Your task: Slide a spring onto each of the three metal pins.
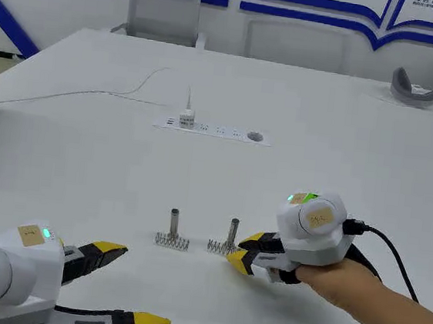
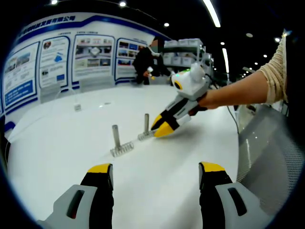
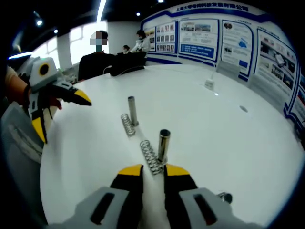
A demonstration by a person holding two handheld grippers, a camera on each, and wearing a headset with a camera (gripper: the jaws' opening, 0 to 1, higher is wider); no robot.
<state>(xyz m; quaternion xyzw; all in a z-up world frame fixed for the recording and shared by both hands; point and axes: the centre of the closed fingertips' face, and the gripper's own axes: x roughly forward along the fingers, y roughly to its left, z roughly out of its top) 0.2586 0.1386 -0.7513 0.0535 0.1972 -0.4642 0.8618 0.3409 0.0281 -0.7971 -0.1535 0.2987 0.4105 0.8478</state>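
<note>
- Two metal pins stand upright and near each other on the white table [image 1: 62, 153]: the left pin [image 1: 174, 219] and the right pin [image 1: 233, 230].
- One spring lies flat on the table at the foot of each. The left spring [image 1: 172, 241] is just in front of its pin, and the right spring [image 1: 220, 247] is beside the base of its pin.
- The right gripper [image 1: 240, 248], held in a hand [image 1: 339, 282], sits low over the table, pointing at the right pin.
- Its yellow-tipped fingers [image 3: 129, 175] are drawn to a narrow gap. The near end of the right spring reaches into that gap, but whether they actually pinch it cannot be told.
- The left gripper [image 1: 147, 287] hovers at the near left of the head view, well apart from pins and springs. Its fingers are spread wide with nothing between them.
- Farther back on the table lies a white power strip [image 1: 214, 129] with a small adapter [image 1: 187, 117] plugged in, and a thin cable [image 1: 76, 95] runs off to the left.
</note>
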